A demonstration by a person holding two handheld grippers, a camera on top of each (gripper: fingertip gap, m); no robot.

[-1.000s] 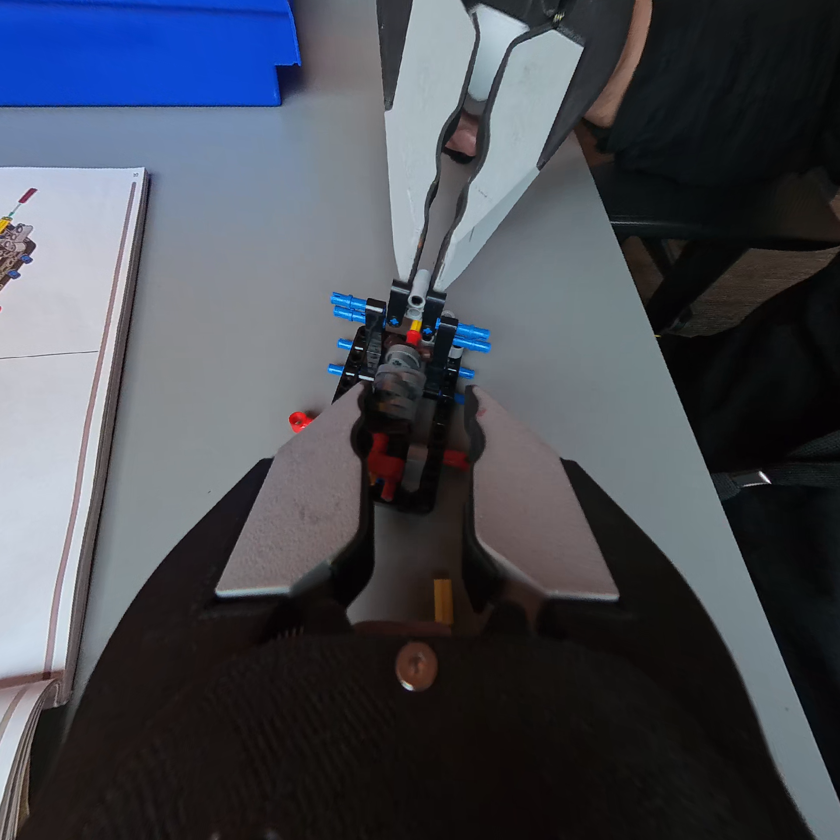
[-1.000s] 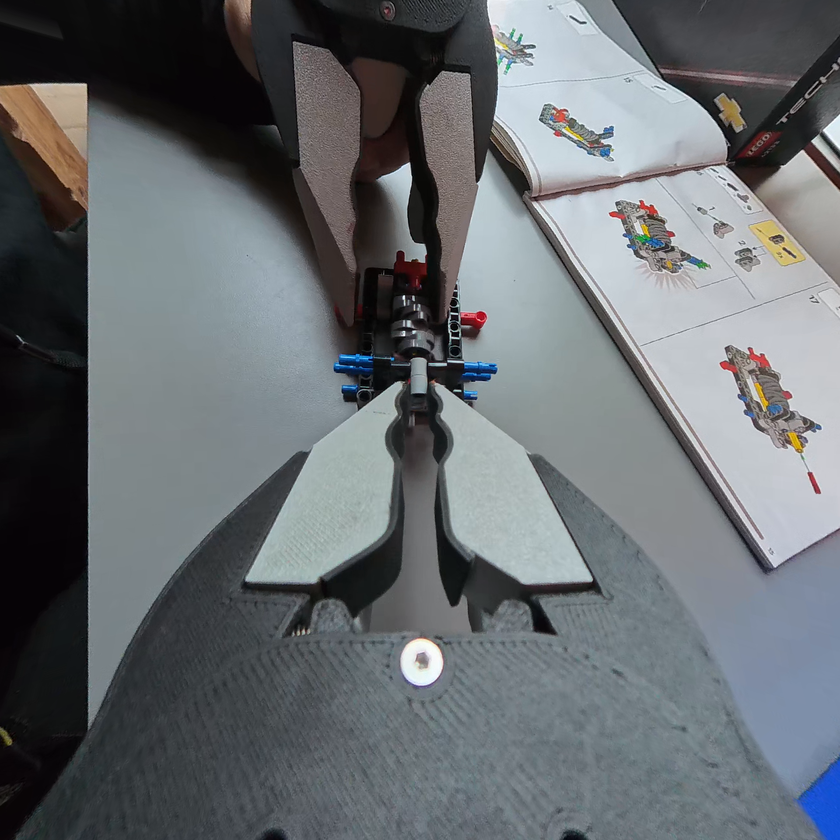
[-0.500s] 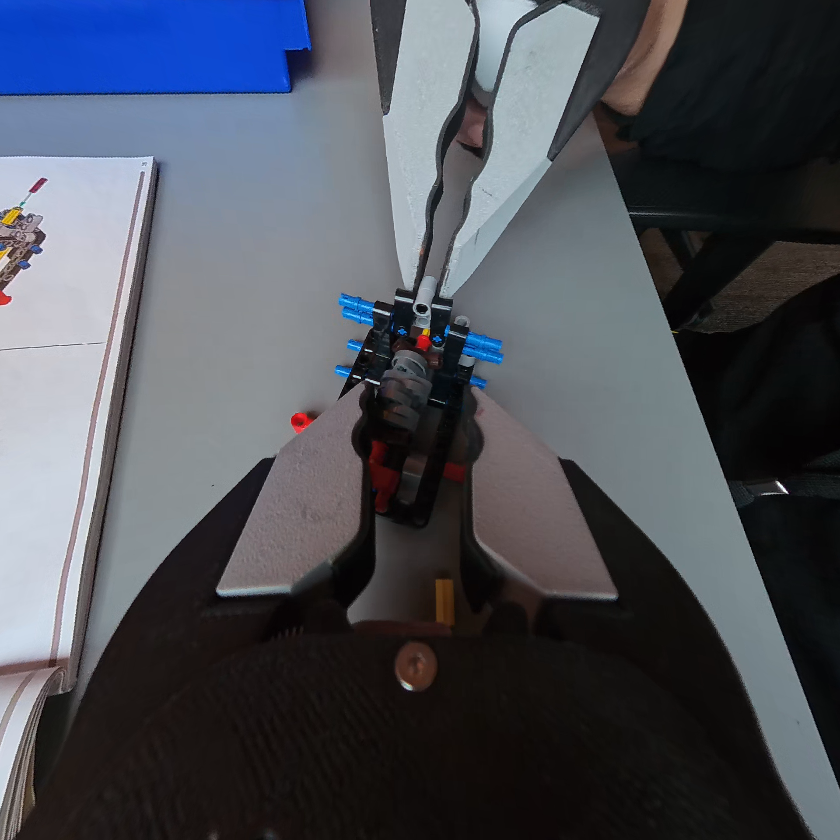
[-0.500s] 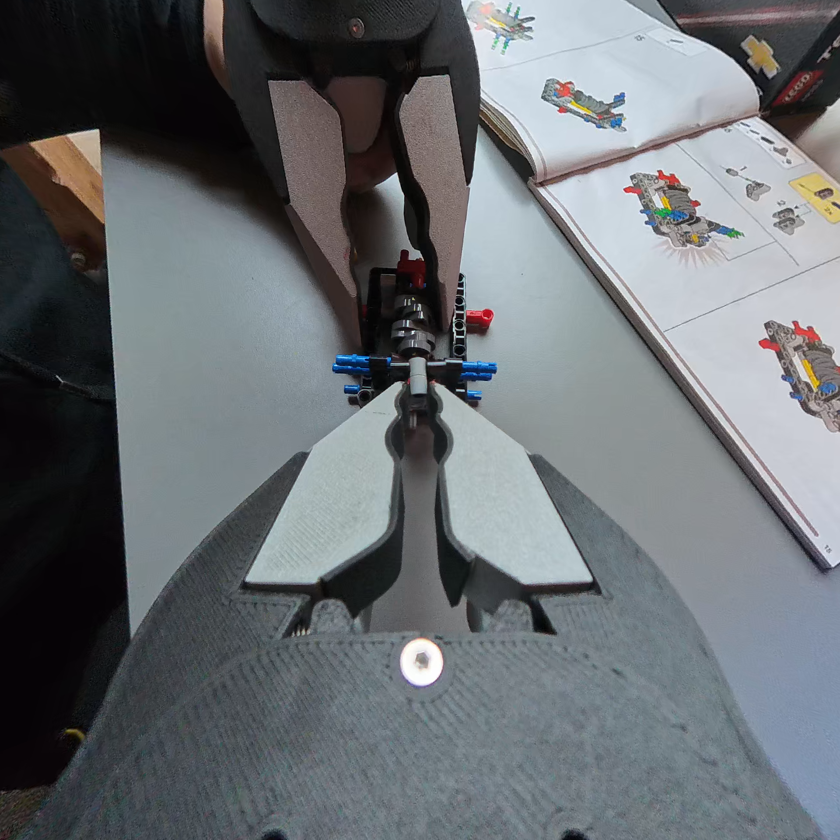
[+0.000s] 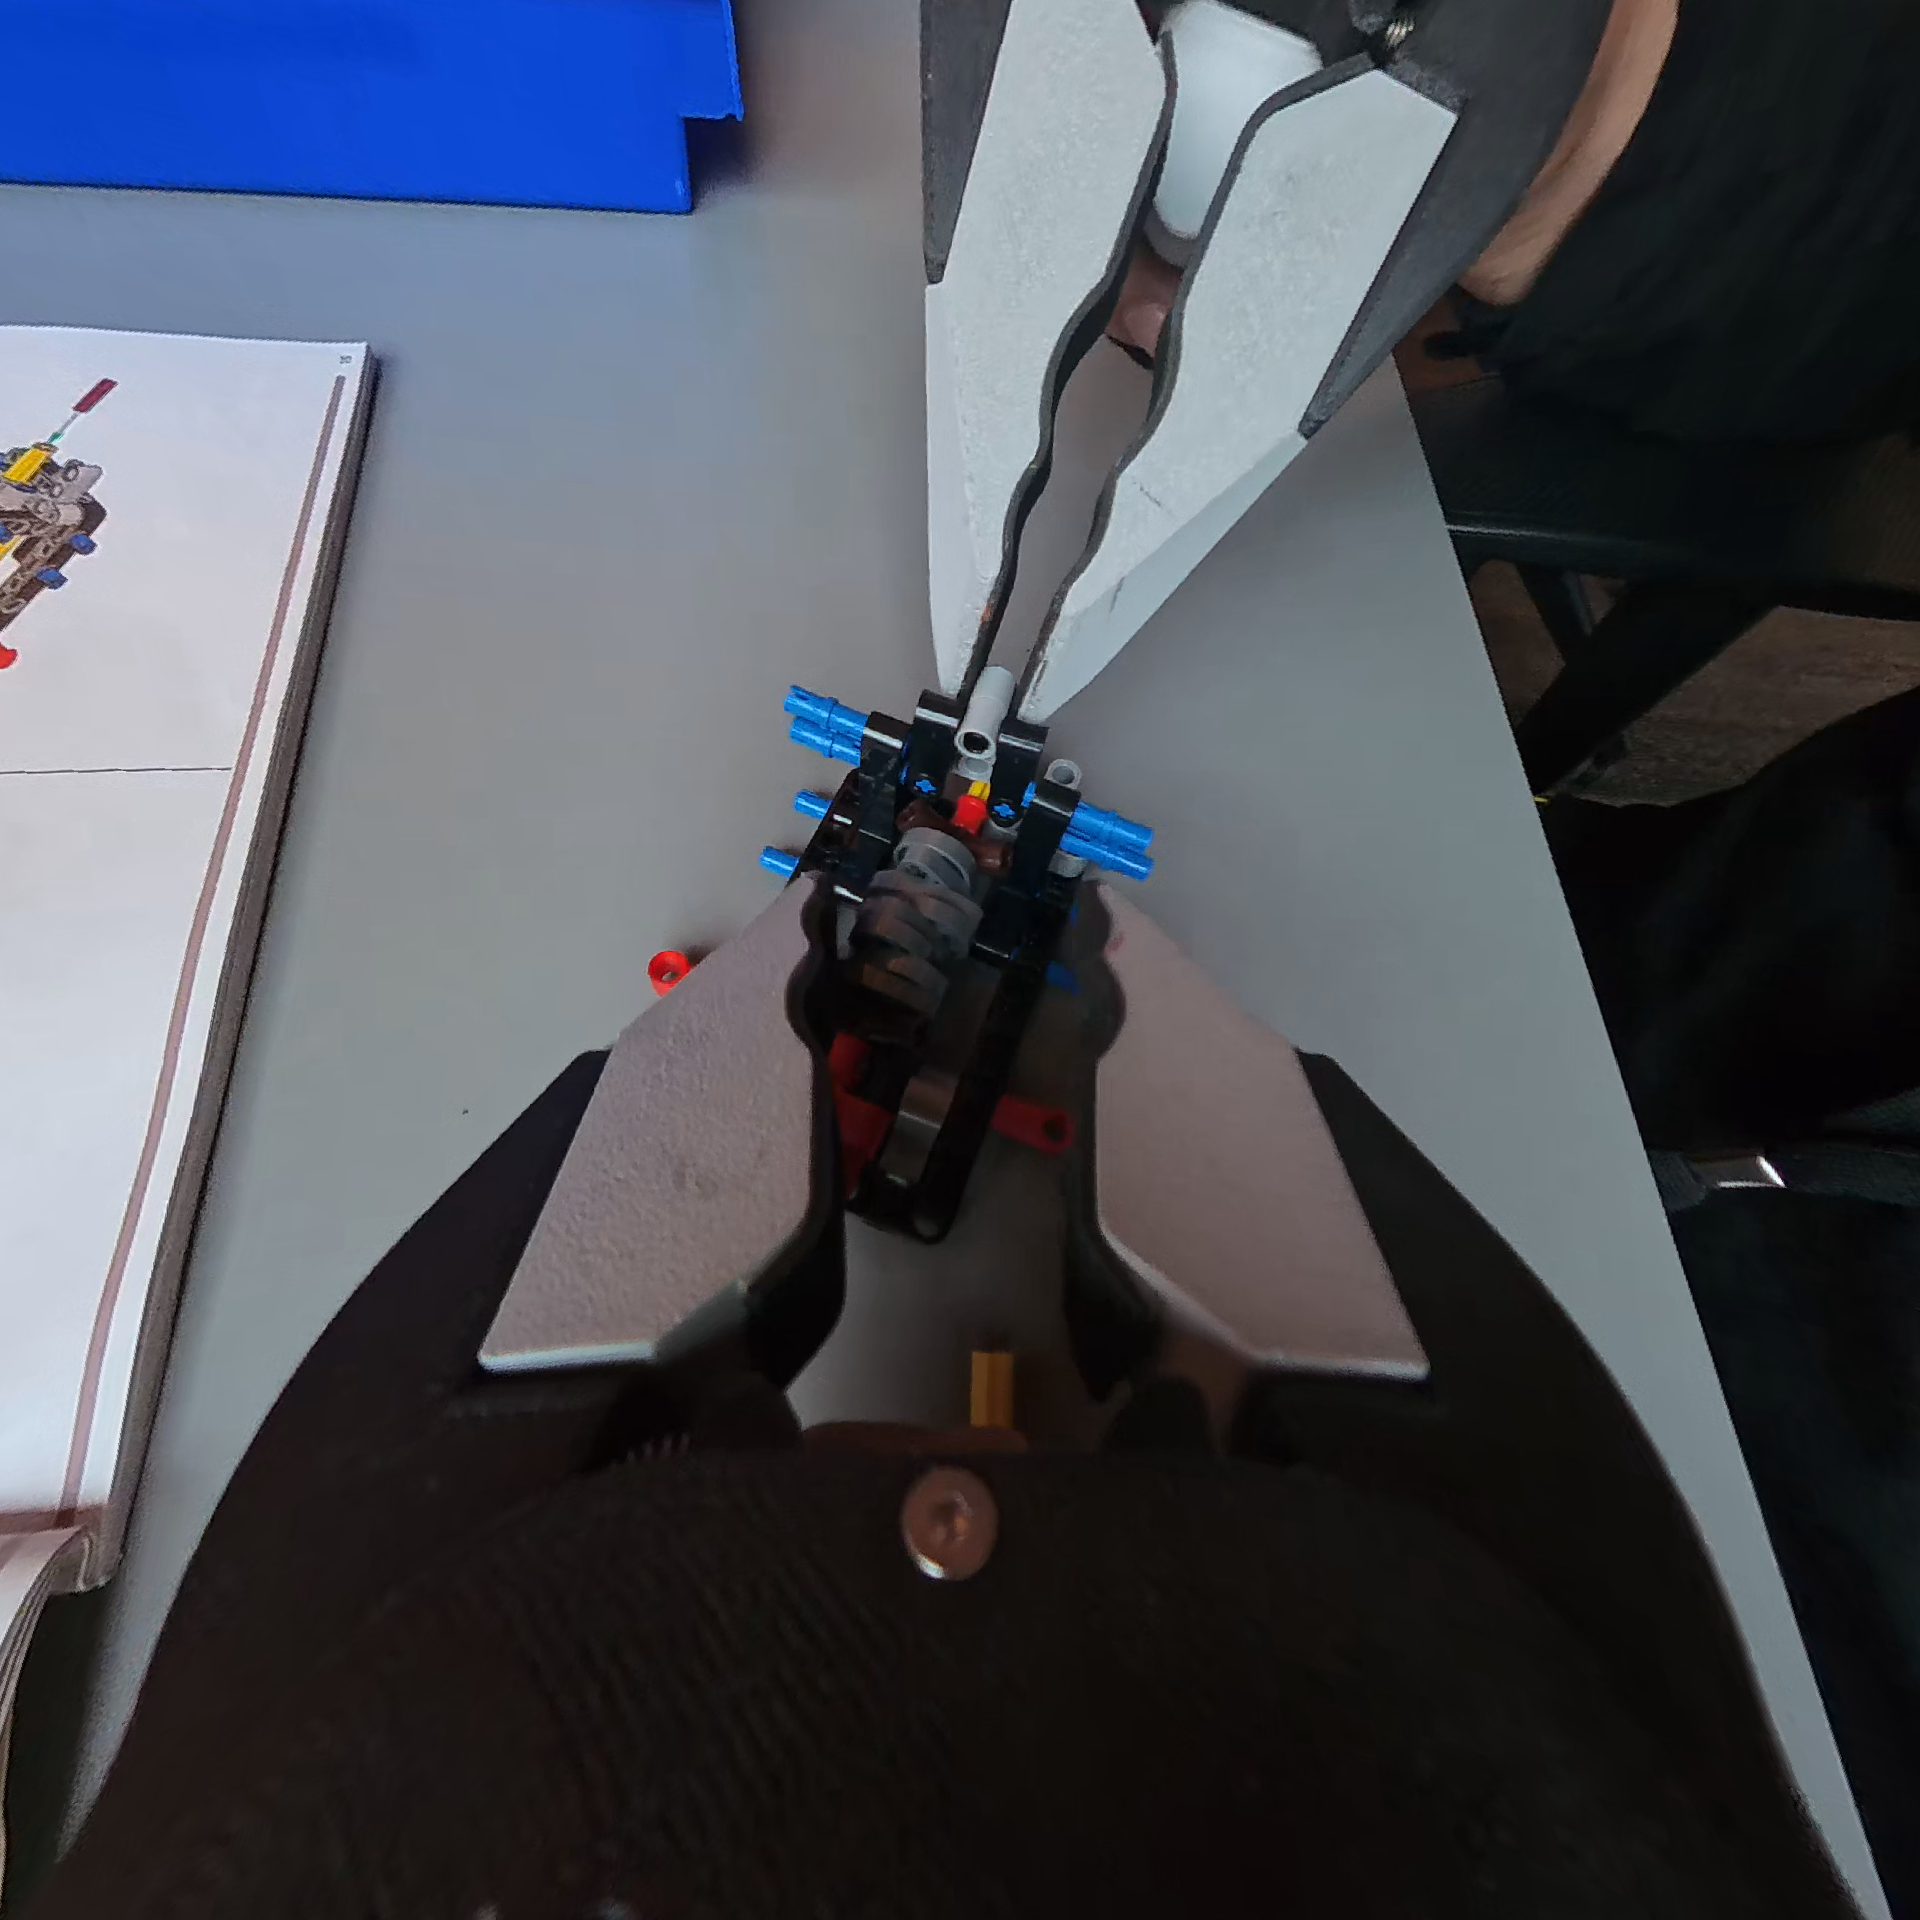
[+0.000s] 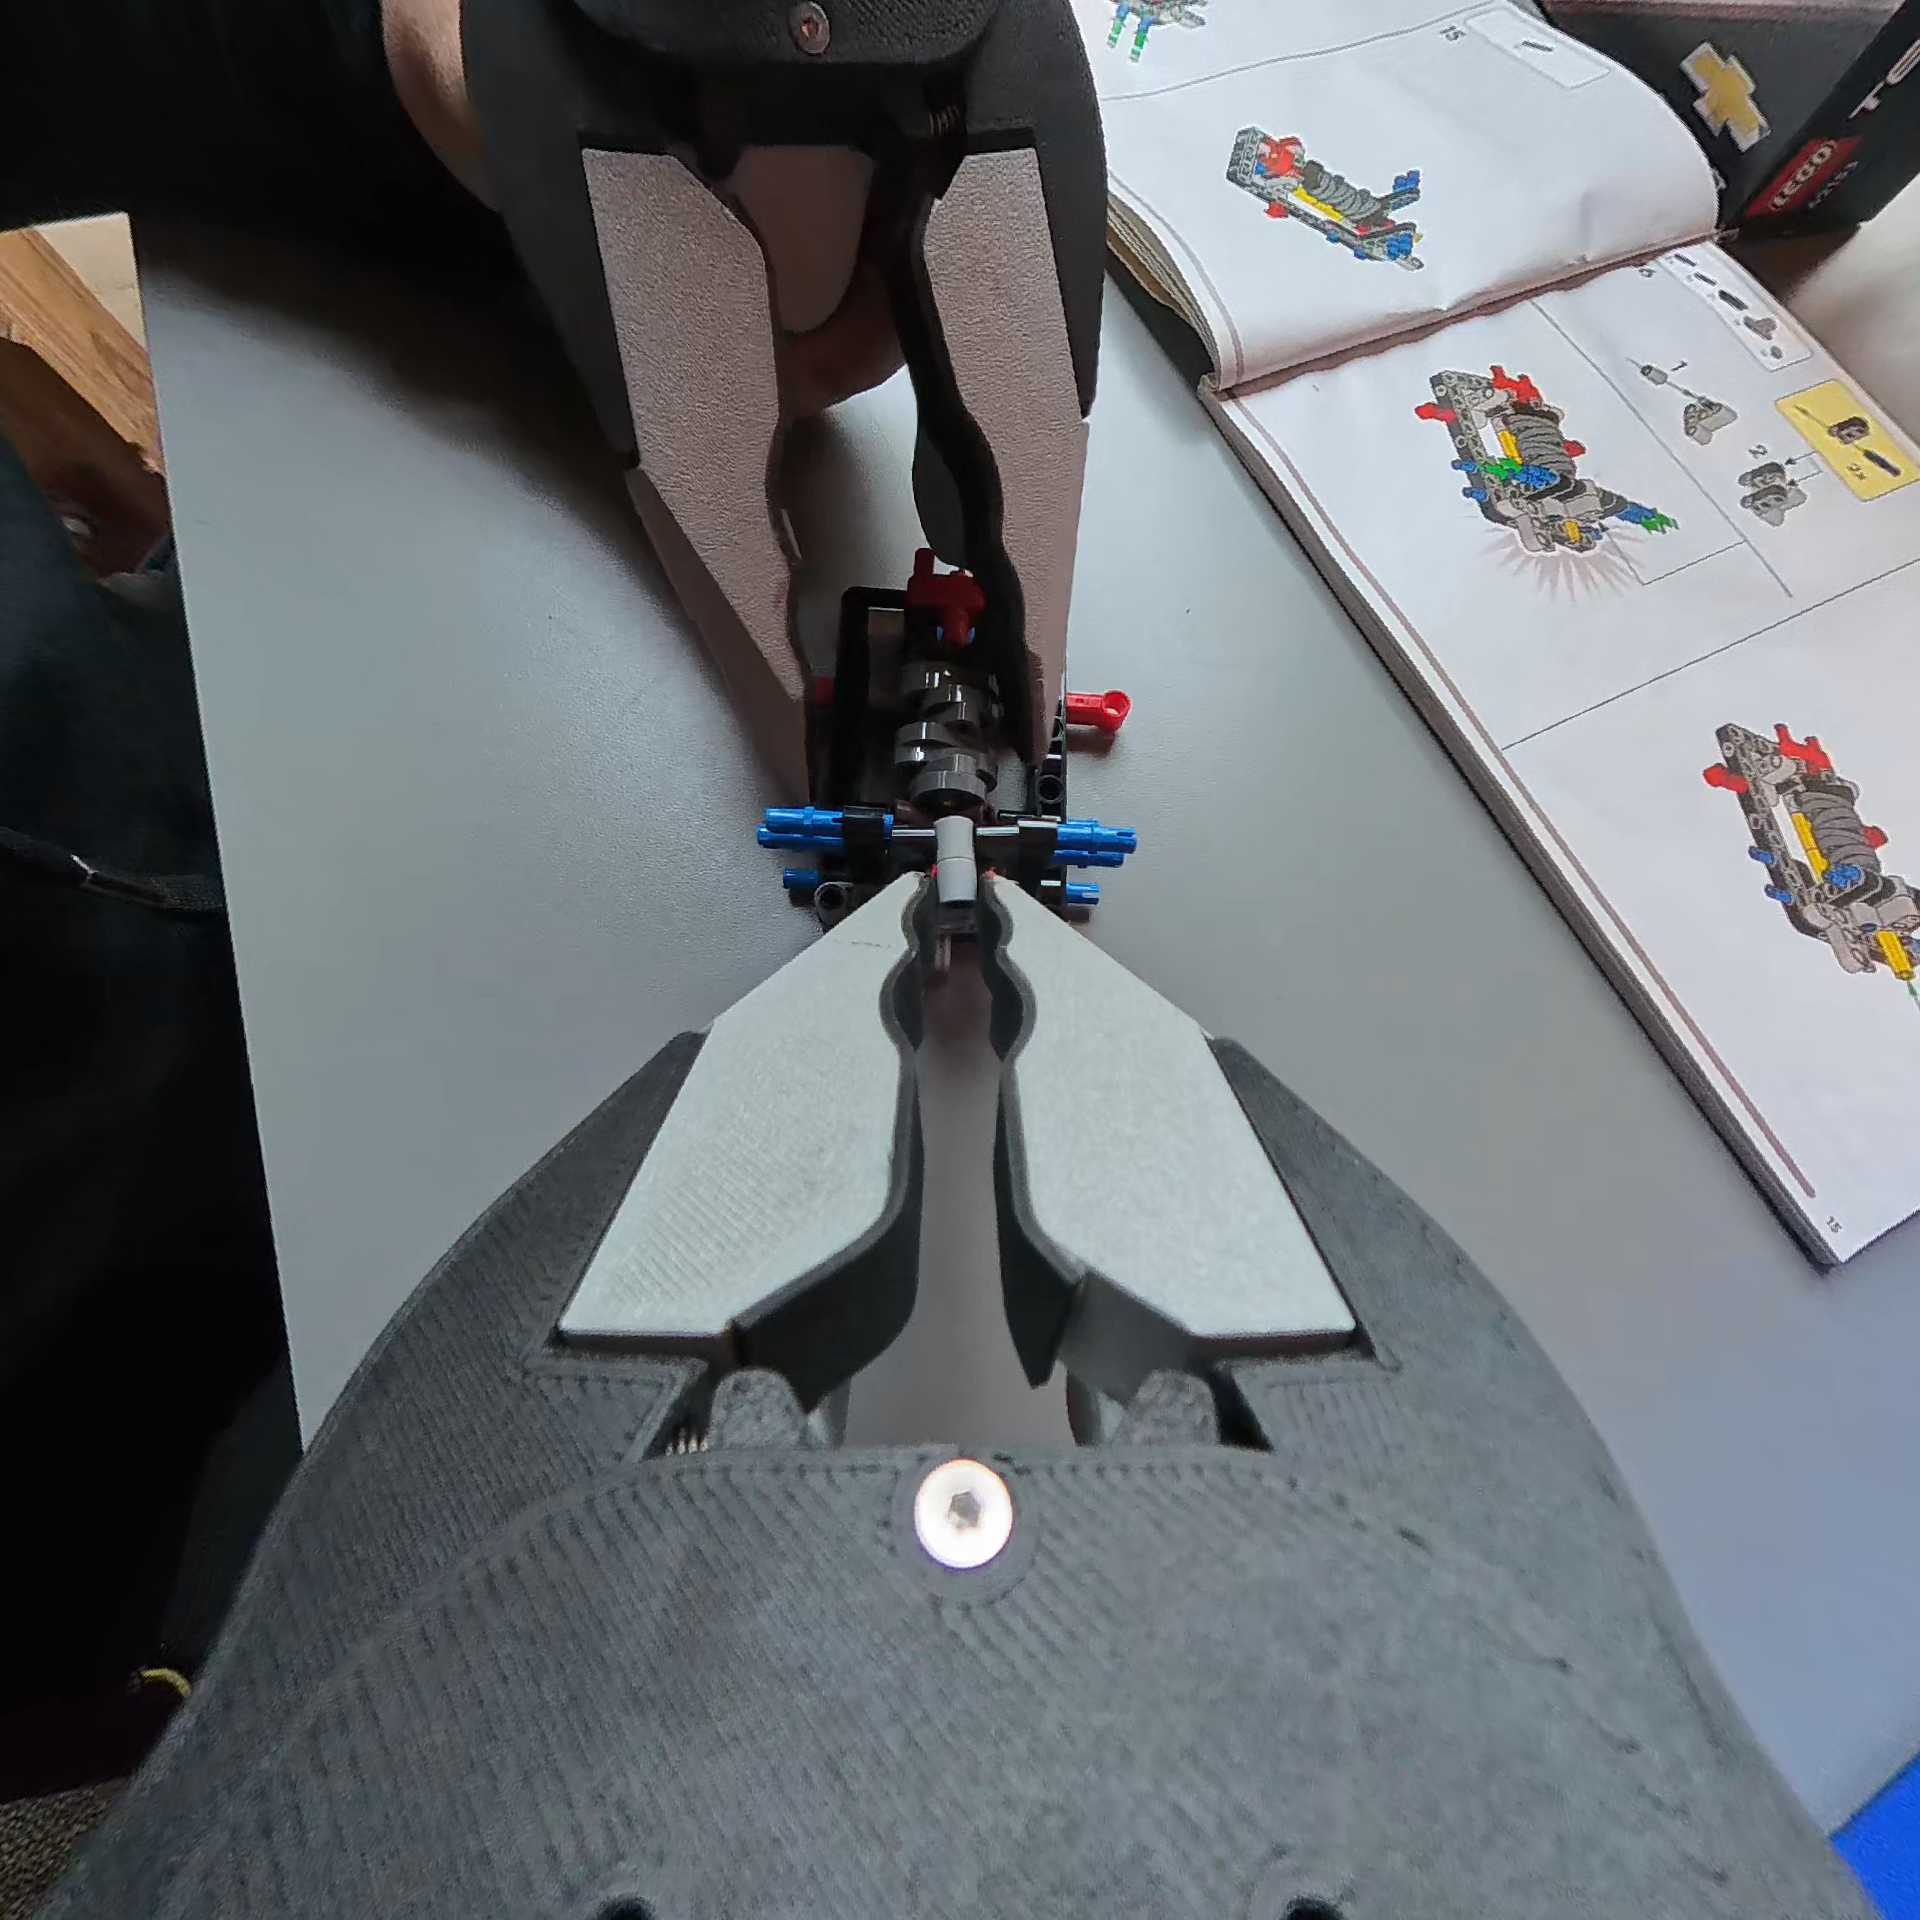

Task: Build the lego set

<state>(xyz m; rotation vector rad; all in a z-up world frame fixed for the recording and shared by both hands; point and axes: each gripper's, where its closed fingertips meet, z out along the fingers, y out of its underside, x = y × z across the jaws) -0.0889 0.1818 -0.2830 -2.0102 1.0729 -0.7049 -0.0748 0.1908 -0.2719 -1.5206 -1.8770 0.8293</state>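
The lego assembly [image 5: 940, 935] is a black frame with a grey crankshaft, blue pins and red parts, resting on the grey table [image 5: 582, 582]. My left gripper [image 5: 945, 914] is shut on the frame's two sides. My right gripper [image 5: 1000, 694] reaches in from the far side, shut on a small light grey connector [image 5: 983, 719] at the frame's far end. In the right wrist view, my right gripper [image 6: 954, 891] pinches that connector [image 6: 954, 847]. The left gripper [image 6: 920, 717] clamps the assembly [image 6: 940, 753] from the opposite side.
A loose red pin [image 5: 665, 968] lies left of the frame, also in the right wrist view [image 6: 1096, 710]. A small yellow piece [image 5: 989, 1387] lies between my left fingers' bases. An open instruction booklet [image 6: 1558, 540], a blue tray [image 5: 364, 94] and a box [image 6: 1829, 125] surround the work. The table edge [image 5: 1538, 831] is close. Only a small space, under 4 cm, lies between the two pairs of fingers.
Both grips are unchanged. The assembly sits slightly deeper between my left fingers and looks a little more tilted. Both views have shifted slightly.
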